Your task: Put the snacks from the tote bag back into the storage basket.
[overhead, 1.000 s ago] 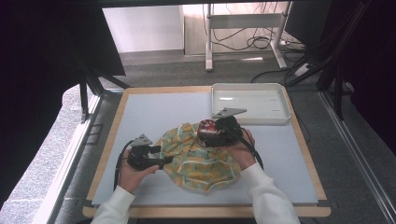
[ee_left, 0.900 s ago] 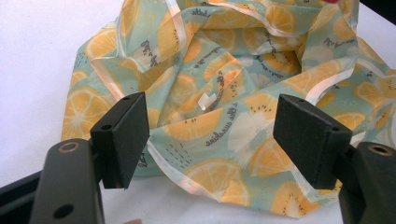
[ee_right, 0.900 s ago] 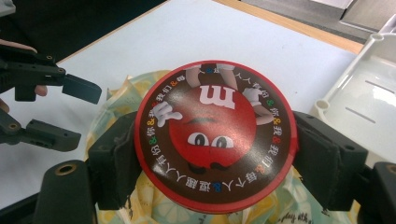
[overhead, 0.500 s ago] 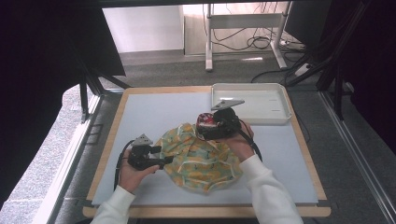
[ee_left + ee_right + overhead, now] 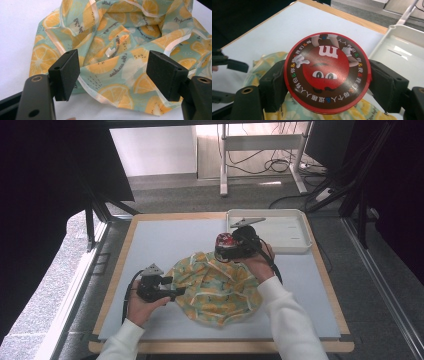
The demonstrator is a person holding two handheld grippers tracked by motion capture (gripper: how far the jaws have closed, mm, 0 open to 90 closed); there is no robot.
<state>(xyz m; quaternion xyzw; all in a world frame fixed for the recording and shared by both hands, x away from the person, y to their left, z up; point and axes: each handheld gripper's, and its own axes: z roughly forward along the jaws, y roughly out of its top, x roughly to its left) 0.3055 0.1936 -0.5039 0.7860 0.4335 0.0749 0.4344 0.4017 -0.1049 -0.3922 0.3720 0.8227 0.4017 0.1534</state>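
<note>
The right gripper squeezes a round red candy tin between its two jaws, flat lid facing up. Under the tin lies the orange-print cloth bag. A white tray sits just past it. The left gripper has its jaws wide apart, the bag right in front.

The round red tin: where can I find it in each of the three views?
High view: the round red tin sits centre, above the fruit-print cloth, in the right tool.
Left gripper view: not in it.
Right gripper view: tin at centre.
Shared landmark: the cloth.
</note>
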